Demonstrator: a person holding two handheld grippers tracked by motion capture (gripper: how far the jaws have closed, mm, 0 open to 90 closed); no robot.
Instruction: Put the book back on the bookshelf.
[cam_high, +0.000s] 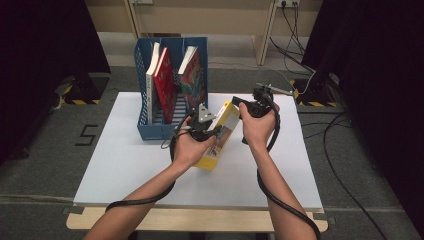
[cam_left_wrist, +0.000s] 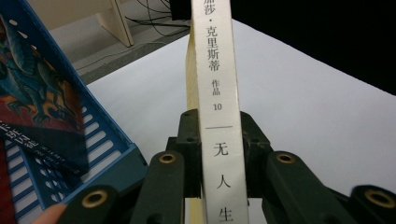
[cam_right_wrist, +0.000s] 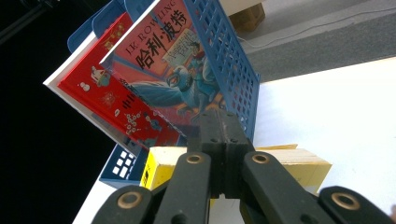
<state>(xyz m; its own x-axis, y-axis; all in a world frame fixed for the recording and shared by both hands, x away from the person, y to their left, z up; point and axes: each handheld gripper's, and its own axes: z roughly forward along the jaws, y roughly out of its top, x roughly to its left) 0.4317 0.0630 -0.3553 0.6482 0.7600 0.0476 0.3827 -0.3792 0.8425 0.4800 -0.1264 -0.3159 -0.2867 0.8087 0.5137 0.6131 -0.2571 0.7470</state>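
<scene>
Forearms are being extended from the near edge of the white rectangular table top (cam_high: 125, 170), each hand carrying a black two-jaw gripper. By the left gripper (cam_left_wrist: 222, 154), a yellow paperback book with a white spine (cam_high: 218, 137) is being clamped, the jaws pressed against both covers with the spine standing upright between them. The right gripper (cam_right_wrist: 223, 140) is being held with its jaws fully closed together on nothing, resting just above the book's far page edge.

The book is being kept raised over the middle of the table, tilted, just right of the blue plastic slotted file rack (cam_high: 150, 131). In that rack, a red hardcover book (cam_high: 165, 85) and a book with a dragon cover (cam_high: 192, 80) are leaning.

As a judgement, the paperback is being treated as light yet flexible: its covers may slide and its pages may fan. A grip near the spine, where the block is stiffest, is being favoured, with the free edge steadied while an empty slot is being approached.
</scene>
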